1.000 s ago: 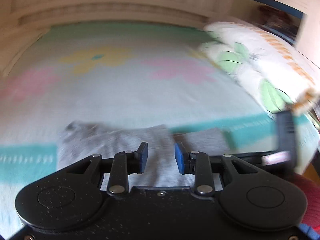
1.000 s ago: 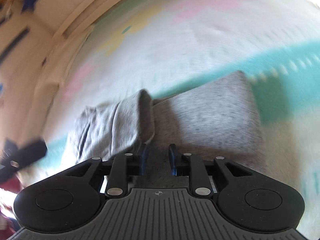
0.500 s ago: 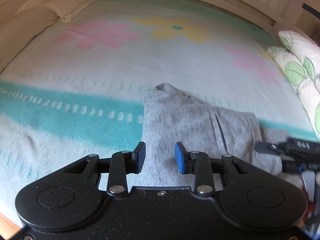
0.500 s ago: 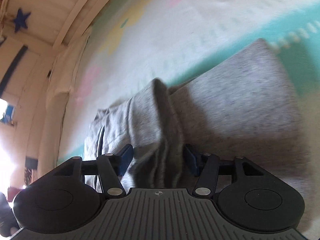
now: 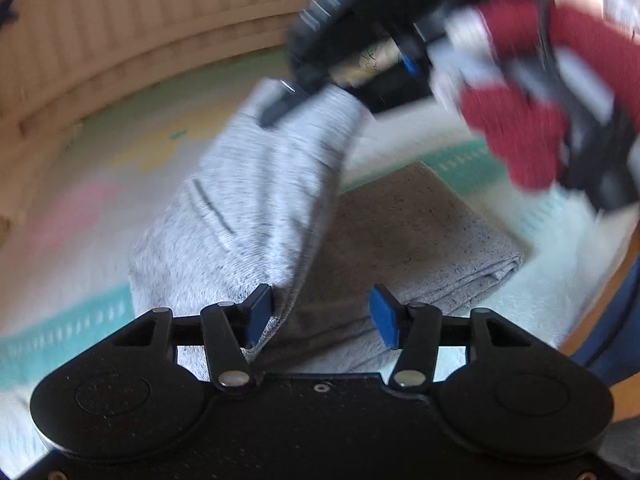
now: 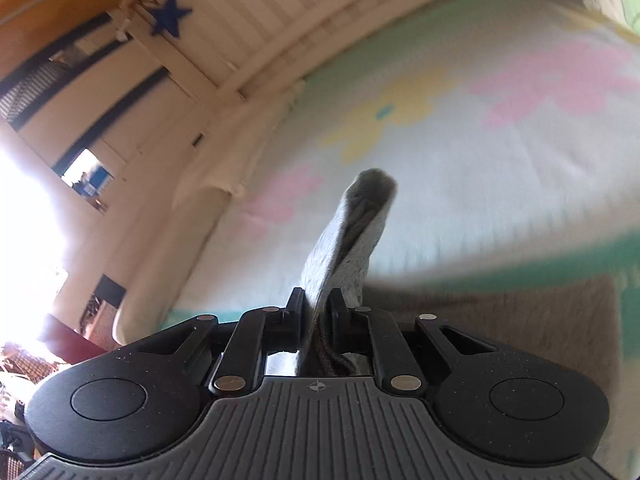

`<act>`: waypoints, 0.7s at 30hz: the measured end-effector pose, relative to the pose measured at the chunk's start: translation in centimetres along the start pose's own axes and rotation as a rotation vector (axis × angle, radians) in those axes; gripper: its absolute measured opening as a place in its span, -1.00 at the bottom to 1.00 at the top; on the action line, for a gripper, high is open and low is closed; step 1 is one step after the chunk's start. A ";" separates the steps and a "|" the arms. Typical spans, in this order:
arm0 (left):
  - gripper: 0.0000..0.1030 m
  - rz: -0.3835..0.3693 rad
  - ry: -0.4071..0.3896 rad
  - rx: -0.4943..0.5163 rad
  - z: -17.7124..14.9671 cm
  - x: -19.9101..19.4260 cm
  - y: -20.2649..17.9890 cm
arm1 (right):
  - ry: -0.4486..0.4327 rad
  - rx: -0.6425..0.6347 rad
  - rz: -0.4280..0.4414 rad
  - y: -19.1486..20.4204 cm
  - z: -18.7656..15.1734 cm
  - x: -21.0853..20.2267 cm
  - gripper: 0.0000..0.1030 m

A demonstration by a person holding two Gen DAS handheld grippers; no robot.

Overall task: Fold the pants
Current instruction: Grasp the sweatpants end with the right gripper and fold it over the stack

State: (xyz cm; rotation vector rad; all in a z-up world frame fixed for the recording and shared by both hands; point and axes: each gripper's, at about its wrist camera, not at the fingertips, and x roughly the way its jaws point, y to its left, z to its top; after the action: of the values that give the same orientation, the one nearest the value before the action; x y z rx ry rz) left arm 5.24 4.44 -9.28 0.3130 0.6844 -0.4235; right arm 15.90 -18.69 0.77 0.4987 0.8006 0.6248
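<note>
Our right gripper [image 6: 317,312] has its jaws closed on a bunched edge of the gray pants [image 5: 256,208], which rise straight ahead from between them. Our left gripper [image 5: 320,318] stands wide open, holding nothing; the raised flap brushes its left pad, and the folded part lies flat just ahead and to the right, on the flowered blanket [image 6: 500,168]. The flap's long axis runs from our left jaws up to the right gripper, so the right hand leads the fold. We read no writing anywhere.
</note>
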 end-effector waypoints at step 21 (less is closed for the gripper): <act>0.17 -0.094 0.112 -0.041 -0.9 2.6 -2.2 | 0.190 0.269 -0.289 -10.1 -4.6 6.3 -0.20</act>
State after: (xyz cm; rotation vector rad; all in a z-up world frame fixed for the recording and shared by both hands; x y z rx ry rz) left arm 5.58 2.20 -11.98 0.2678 0.8186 -0.4839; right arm 18.93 -20.85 -11.43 0.5597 1.1227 0.3000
